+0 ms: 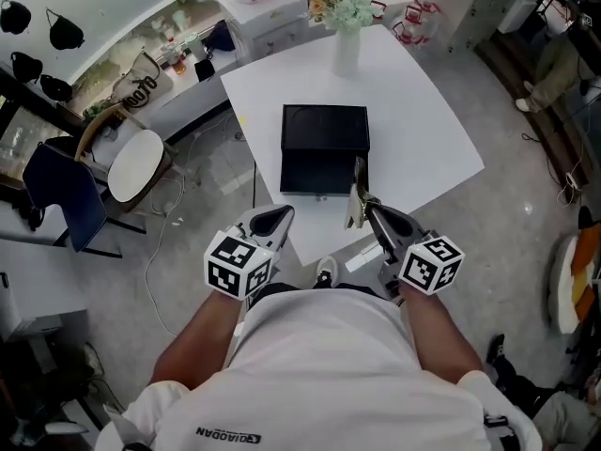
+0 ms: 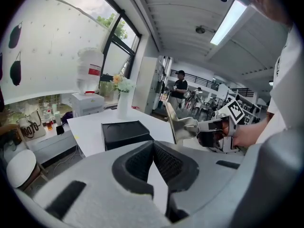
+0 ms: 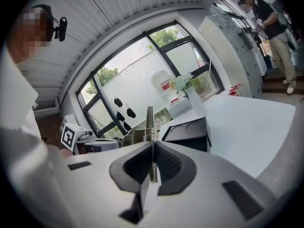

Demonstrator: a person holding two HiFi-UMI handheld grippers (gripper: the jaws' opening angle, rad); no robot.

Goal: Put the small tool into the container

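A black box-shaped container point(image 1: 324, 148) lies on the white table point(image 1: 423, 111); it also shows in the left gripper view point(image 2: 124, 134) and the right gripper view point(image 3: 187, 129). My right gripper point(image 1: 368, 209) is shut on a small flat metal tool point(image 1: 357, 195), held upright just off the container's near right corner. The tool's blade point(image 3: 150, 122) sticks up between the right gripper's point(image 3: 153, 146) pads. From the left gripper view the tool point(image 2: 178, 125) is seen side-on. My left gripper point(image 1: 272, 219) hovers near the table's front edge, its jaws point(image 2: 153, 144) shut with nothing between them.
A white vase with flowers point(image 1: 347, 26) stands at the table's far edge. A round white stool point(image 1: 136, 163) and a blue chair point(image 1: 61, 195) stand on the floor to the left, with cables beside them. People stand far behind point(image 2: 180, 87) point(image 3: 268, 27).
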